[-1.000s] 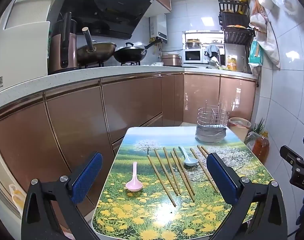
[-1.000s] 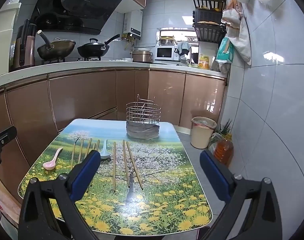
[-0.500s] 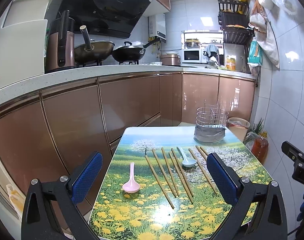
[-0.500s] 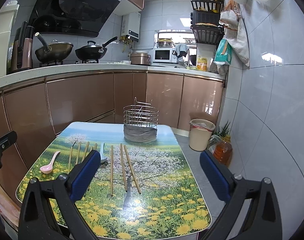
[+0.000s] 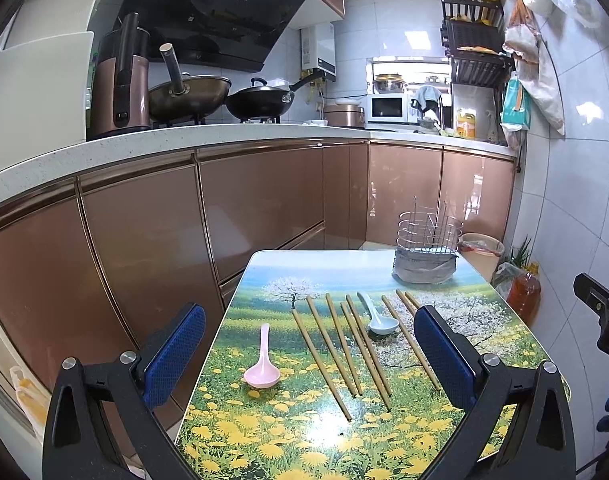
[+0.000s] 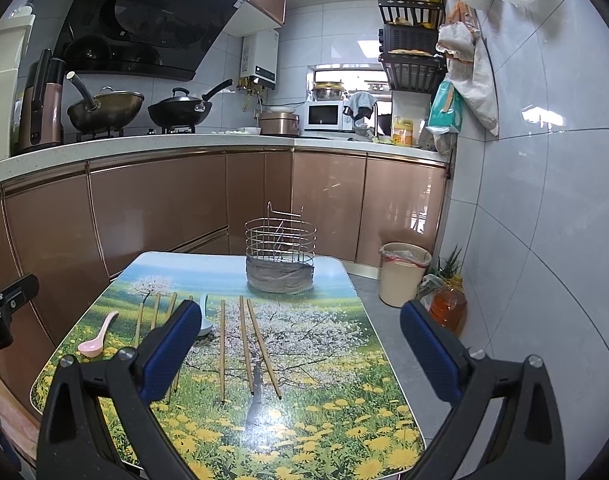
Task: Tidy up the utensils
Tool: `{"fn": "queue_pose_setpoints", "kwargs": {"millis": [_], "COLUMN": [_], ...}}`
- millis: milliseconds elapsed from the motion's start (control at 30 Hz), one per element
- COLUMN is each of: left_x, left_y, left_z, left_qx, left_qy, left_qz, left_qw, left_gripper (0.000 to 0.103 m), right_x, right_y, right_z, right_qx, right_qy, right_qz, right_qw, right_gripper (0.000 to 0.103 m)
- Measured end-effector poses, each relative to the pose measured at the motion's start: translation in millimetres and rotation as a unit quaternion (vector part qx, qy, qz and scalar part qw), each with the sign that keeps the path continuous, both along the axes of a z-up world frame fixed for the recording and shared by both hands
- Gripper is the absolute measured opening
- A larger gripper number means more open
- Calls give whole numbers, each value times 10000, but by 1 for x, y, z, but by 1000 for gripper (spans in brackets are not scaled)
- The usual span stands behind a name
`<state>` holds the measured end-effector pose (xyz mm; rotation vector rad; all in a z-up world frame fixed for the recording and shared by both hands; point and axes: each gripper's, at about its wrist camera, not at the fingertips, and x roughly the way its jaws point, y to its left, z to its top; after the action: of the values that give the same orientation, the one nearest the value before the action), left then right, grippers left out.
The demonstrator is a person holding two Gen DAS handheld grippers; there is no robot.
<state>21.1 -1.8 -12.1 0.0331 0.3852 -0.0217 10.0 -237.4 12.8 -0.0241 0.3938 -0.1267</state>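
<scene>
Left wrist: spread, empty tongs (image 5: pixel 308 354) above chopsticks (image 5: pixel 346 350), pink spoon (image 5: pixel 262 366).

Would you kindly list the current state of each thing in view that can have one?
left gripper: open, holding nothing
right gripper: open, holding nothing
wire utensil holder: upright, no utensils inside
pink spoon: lying on the table, bowl up
pale blue spoon: lying among the chopsticks
chopsticks: lying flat, loose
black wok: lidded, on the stove
</scene>
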Motion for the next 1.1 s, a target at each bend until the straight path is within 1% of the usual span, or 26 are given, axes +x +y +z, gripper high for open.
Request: {"fn": "queue_pose_setpoints", "kwargs": {"millis": [133, 800, 1100], "left_x": [4, 25, 38], "left_y": [0, -3, 6], "left_z": [-1, -7, -9], "left_qx": [-4, -17, -205], "left_qy": [27, 189, 390], "left_qz": [-29, -122, -120], "left_qw": [10000, 9997, 9990], "left_gripper": [103, 103, 103], "right_x": [2, 19, 32], "right_y": [-1, 2, 4], "right_z": [-1, -7, -11], "right_qx": [69, 83, 71], "right_qy": [-13, 119, 261], "right_qz": [-1, 32, 88], "right_qw": [10000, 9999, 9996], "right_gripper": [101, 101, 101]}}
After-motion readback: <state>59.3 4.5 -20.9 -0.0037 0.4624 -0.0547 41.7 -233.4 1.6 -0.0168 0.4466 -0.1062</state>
